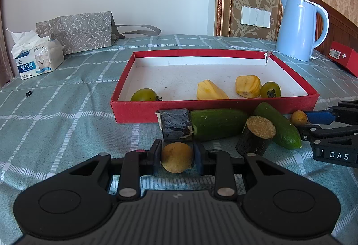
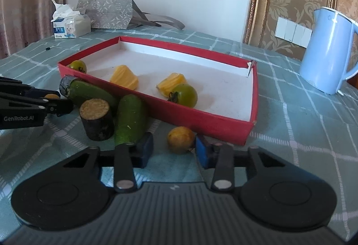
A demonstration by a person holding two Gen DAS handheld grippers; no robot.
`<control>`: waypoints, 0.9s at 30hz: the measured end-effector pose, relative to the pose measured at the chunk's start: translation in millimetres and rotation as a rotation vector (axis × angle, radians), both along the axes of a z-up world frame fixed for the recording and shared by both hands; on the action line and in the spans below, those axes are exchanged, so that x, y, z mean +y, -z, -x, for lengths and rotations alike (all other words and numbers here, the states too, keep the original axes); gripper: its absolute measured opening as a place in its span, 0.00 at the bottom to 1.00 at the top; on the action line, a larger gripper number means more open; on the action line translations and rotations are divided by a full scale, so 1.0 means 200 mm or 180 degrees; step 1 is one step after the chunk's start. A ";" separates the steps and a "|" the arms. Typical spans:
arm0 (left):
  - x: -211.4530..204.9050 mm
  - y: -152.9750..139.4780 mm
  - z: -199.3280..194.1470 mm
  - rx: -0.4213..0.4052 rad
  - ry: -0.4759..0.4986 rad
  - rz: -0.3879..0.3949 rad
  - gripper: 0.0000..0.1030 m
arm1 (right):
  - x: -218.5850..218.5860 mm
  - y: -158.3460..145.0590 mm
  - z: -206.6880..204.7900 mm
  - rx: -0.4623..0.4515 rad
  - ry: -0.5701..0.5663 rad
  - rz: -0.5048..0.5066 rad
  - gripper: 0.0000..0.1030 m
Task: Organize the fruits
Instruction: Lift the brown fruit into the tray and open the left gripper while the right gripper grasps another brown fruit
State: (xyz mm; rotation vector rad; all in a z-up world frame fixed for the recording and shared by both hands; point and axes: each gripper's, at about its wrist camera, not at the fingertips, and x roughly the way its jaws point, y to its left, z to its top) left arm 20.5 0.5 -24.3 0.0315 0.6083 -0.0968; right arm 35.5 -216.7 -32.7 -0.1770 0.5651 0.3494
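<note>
Two tongs: left tongs (image 1: 176, 159) clamping longan (image 1: 177, 157), right tongs (image 2: 174, 150) flanking another (image 2: 180, 139)

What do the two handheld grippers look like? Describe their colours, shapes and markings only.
Both are matte black plastic. Each has a ribbed grey-black centre flanked by two round discs, and linkage bars with silver rivets. The left gripper reads "GenRobot.AI" on its side, the right gripper "DAS". Fingers carry blue pads.

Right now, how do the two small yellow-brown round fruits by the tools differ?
The left tool is shut on the left fruit; the right fruit lies between the right tool's pads with a gap on its left. The left fruit looks duller brown, the right fruit more orange. Both are outside the red box.
</note>
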 end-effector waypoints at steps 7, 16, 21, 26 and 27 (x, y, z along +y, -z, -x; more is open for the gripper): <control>0.00 0.00 0.00 0.0000 0.0000 0.0007 0.29 | -0.03 0.00 -0.02 0.0041 0.0018 -0.0108 0.24; 0.00 0.00 0.00 0.0001 0.0000 0.0010 0.29 | -0.06 0.00 -0.02 0.0051 0.0082 -0.0186 0.24; 0.00 0.00 0.00 0.0001 0.0000 0.0010 0.29 | -0.08 -0.01 -0.01 0.0062 0.0121 -0.0271 0.24; 0.01 0.00 0.00 -0.0008 -0.0019 0.0021 0.29 | -0.11 0.00 -0.02 0.0131 0.0149 -0.0388 0.24; 0.02 0.00 0.01 -0.0023 -0.0032 0.0024 0.29 | -0.12 0.00 -0.02 0.0139 0.0148 -0.0400 0.24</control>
